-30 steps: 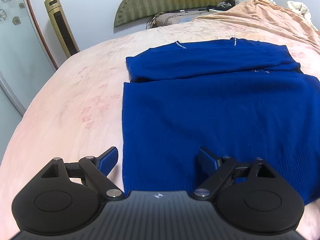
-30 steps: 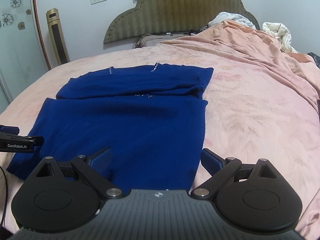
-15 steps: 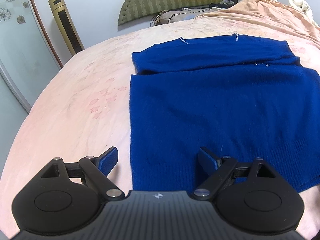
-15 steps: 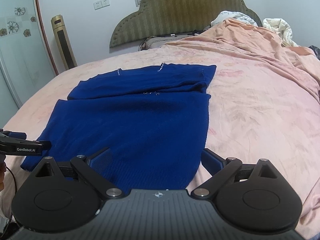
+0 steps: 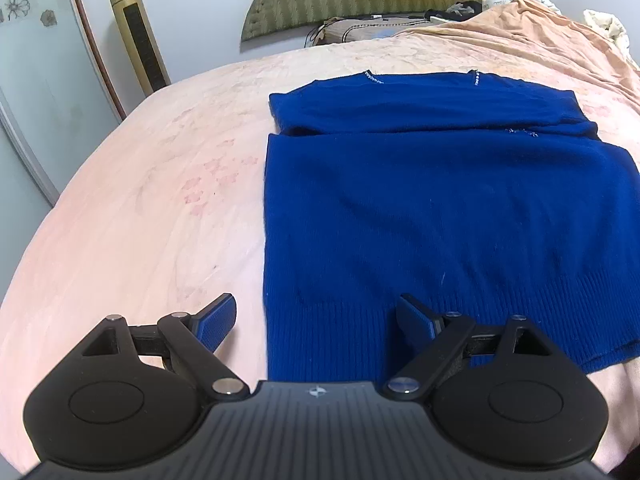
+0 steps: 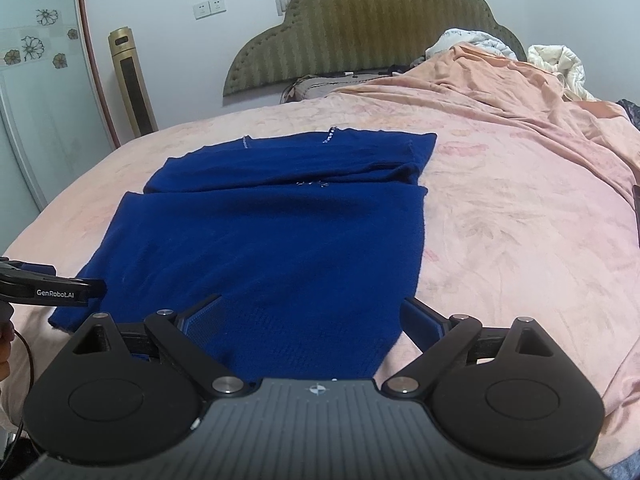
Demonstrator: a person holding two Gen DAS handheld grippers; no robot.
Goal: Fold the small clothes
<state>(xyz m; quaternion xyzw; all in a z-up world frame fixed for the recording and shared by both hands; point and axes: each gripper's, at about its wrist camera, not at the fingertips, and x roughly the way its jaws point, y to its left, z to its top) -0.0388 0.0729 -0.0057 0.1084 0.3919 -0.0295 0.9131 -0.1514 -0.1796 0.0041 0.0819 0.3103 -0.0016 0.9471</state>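
Note:
A royal blue knit sweater (image 5: 440, 216) (image 6: 276, 232) lies flat on the pink bedspread, its sleeves folded across the top part near the neckline. My left gripper (image 5: 316, 316) hovers open over the sweater's near left hem corner, one finger over the bedspread and one over the ribbed hem. In the right wrist view my right gripper (image 6: 312, 316) is open over the near right hem corner, nothing between its fingers. The left gripper's black finger (image 6: 52, 288) shows at the left edge there.
The pink floral bedspread (image 5: 140, 208) stretches wide to the left and right (image 6: 520, 216) of the sweater. A rumpled orange quilt (image 6: 500, 80) and pillows lie by the green headboard (image 6: 360, 28). A gold tower fan (image 5: 136, 36) stands against the wall.
Both views have shifted slightly, so the sweater sits a little further right in each. The jaws have stayed wide apart and the sweater has not moved.

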